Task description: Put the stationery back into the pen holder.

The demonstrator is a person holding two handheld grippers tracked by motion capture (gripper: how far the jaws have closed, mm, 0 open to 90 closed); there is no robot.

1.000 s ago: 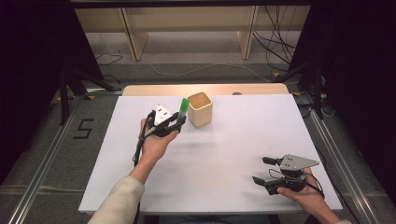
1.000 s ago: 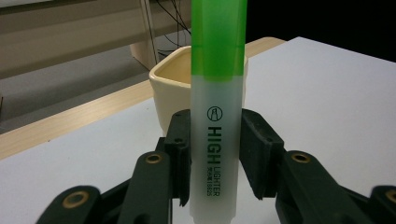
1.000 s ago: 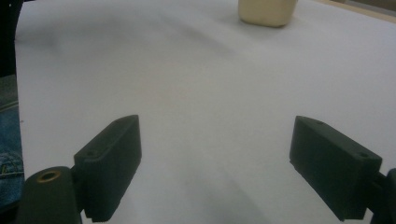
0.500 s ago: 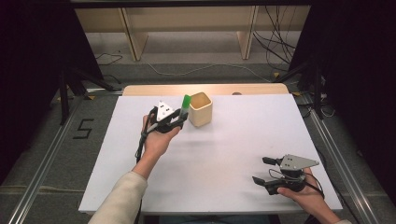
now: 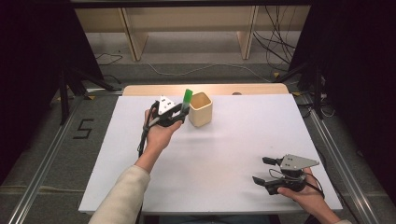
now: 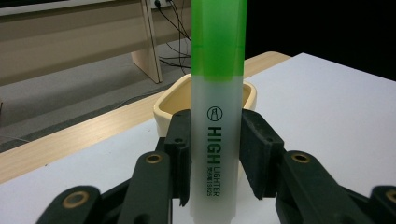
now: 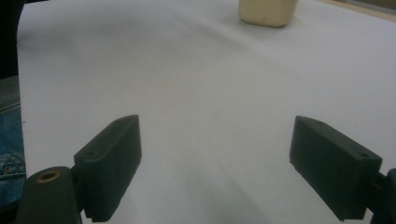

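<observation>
- Fingers of the left gripper are clenched on a green highlighter, one black pad pressing each side of its pale printed barrel.
- Held upright, the highlighter has its green cap end on top, with the word "HIGH LIGHTER" running along the barrel.
- Left hand carries that gripper above the white worktop, toward the far edge and left of the middle.
- Just beside the highlighter, on its right in the high view, stands a cream-coloured cup with an open top; from the left gripper view the cup sits directly behind the highlighter.
- Whether the highlighter touches the cup's rim cannot be told.
- Near the worktop's near right corner, the right hand holds the right gripper low over the surface.
- Its fingers are released, spread wide apart with bare white worktop between them.
- From the right gripper view the cup sits far off at the top.
</observation>
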